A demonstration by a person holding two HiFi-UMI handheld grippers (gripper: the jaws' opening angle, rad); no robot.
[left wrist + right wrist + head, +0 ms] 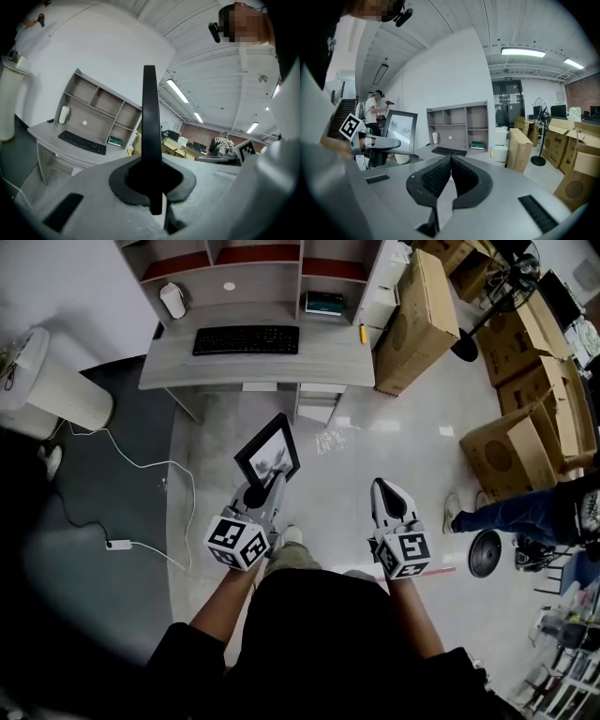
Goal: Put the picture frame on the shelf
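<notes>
Desk (pixel 319 357) with shelf (pixel 253 282) ahead, boxes (pixel 422 315) alongside; left gripper (pixel 270 482) clamps picture frame (pixel 269 451), right gripper (pixel 386 486) with jaws together.

1. Office, doubling as a storeroom and half unpacked.
2. Desk (pixel 281 360) stands against the white wall, with a keyboard (pixel 246 339) on it and shelves (pixel 258 277) over it.
3. Cardboard boxes (pixel 427 315), some open, crowd the right side.
4. Strip lights (pixel 522 52) on a bare ceiling; pale glossy floor (pixel 375 456).
5. Brick wall (pixel 581 96) at the far end, glass doors (pixel 506 105), and a standing fan (pixel 538 161).
6. A cable and power strip (pixel 117 545) trail across the floor.
</notes>
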